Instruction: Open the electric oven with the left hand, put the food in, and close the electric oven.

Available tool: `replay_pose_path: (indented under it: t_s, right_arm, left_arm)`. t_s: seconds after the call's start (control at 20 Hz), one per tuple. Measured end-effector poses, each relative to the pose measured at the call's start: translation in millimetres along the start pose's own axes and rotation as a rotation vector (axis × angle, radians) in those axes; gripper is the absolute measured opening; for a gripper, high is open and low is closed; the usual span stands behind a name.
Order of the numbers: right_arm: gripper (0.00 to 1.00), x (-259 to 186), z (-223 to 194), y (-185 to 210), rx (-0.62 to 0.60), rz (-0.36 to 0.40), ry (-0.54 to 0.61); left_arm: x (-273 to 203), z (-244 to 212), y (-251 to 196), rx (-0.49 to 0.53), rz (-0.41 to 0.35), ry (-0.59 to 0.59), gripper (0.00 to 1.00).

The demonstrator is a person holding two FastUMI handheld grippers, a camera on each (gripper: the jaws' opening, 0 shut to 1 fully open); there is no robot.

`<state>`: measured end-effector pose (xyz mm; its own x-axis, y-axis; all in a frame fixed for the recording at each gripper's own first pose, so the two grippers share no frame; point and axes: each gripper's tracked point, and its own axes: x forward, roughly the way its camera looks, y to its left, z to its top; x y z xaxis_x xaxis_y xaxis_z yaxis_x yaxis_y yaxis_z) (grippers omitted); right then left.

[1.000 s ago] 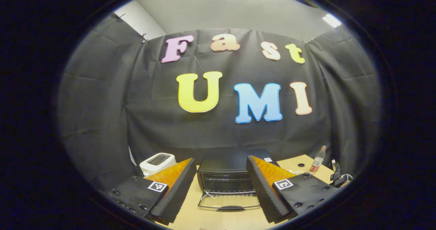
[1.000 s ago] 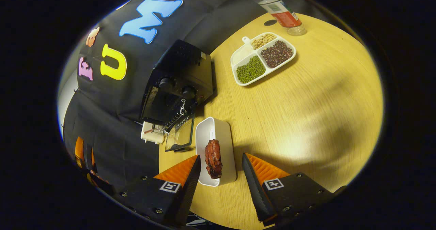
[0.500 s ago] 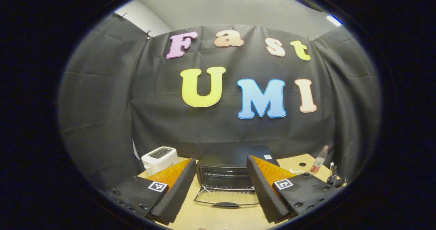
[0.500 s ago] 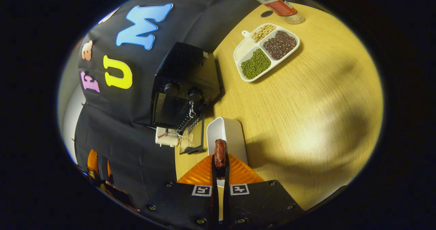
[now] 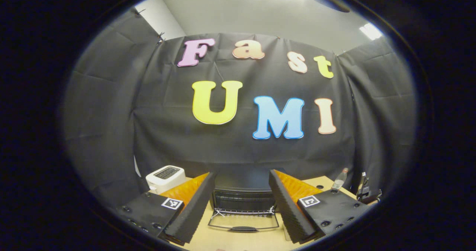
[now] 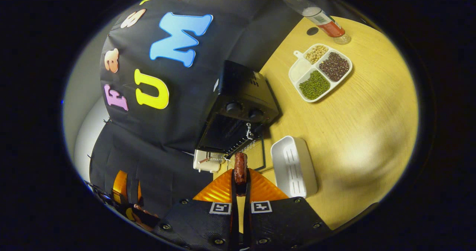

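Meat pinched in right gripper, oven door down

Right gripper (image 6: 240, 178): fingers pressed together on a reddish-brown piece of meat (image 6: 240, 167), which sticks out past the tips toward 12 o'clock. Held off the wooden table (image 6: 357, 106), in front of the black electric oven (image 6: 241, 106). Oven at about 12 o'clock from the meat, door (image 6: 256, 152) dropped flat, wire rack (image 6: 238, 144) showing at the mouth, two knobs on the front panel. White ribbed tray (image 6: 293, 165) at roughly 2 o'clock from the gripper tips, lying bare on the table just beside the oven door. Divided dish of beans (image 6: 319, 72) farther off at 1 o'clock, plastic bottle (image 6: 316, 15) beyond it.

Left gripper (image 5: 241, 206): fingers spread wide, nothing between them, pointed straight at the oven (image 5: 243, 191). Door (image 5: 243, 223) hanging down and open at 6 o'clock below the cavity, handle toward the camera. White toaster (image 5: 165, 176) at 9 o'clock of the oven, bottle (image 5: 338, 183) at 3 o'clock.
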<state>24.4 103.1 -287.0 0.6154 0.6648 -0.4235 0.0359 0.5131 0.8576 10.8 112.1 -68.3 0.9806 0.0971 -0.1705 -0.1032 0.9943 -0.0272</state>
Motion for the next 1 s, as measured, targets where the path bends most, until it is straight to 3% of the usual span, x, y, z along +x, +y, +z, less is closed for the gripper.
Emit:
replay_pose_path:
  t_s: [0.4, 0.5, 0.55, 1.0]
  right_arm:
    - [0.05, 54, -12, 67, -0.008, 0.068, -0.057]
    - [0.06, 72, -15, 75, -0.019, 0.066, -0.06]
    - [0.05, 83, -16, 78, -0.017, 0.063, -0.062]
    - [0.05, 196, -5, 60, 0.037, -0.02, -0.092]
  left_arm:
    - [1, -9, 51, -0.016, -0.062, 0.004, 1.0]
    - [1, -10, 62, -0.008, -0.077, 0.012, 0.93]
    - [0, -9, 69, -0.005, -0.083, 0.012, 0.98]
    - [8, -25, 124, 0.002, -0.095, 0.074, 1.0]
